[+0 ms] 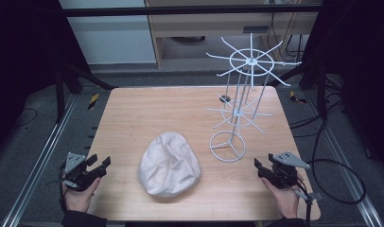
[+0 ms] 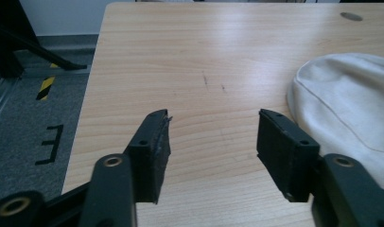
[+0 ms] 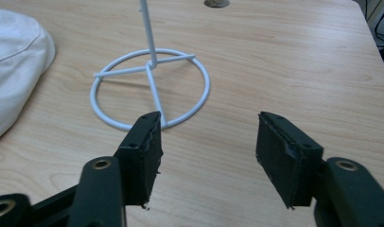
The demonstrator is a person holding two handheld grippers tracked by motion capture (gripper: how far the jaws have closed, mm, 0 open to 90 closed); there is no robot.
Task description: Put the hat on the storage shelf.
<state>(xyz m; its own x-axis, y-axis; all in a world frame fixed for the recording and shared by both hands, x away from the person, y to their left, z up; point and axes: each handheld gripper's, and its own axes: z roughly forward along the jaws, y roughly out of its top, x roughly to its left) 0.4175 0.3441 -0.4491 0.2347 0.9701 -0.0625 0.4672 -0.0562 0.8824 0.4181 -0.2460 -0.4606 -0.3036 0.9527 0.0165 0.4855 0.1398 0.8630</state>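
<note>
We are holding the left gripper point(image 1: 98, 164) and right gripper point(image 1: 261, 166) with jaws spread and pinching nothing, the white cap point(image 1: 170, 164) lying between them, nearer the left, and the wire rack point(image 1: 237, 113) standing just ahead of the right.

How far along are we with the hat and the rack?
Nothing looks done: the white hat lies flat on the table, apart from the wire rack. Nothing in hand: left gripper and right gripper are open, empty. Left: grasping the hat, probably hanging it.

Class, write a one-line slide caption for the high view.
White cap lies beside a white wire rack; both open tools wait at the table's near edge.
</note>
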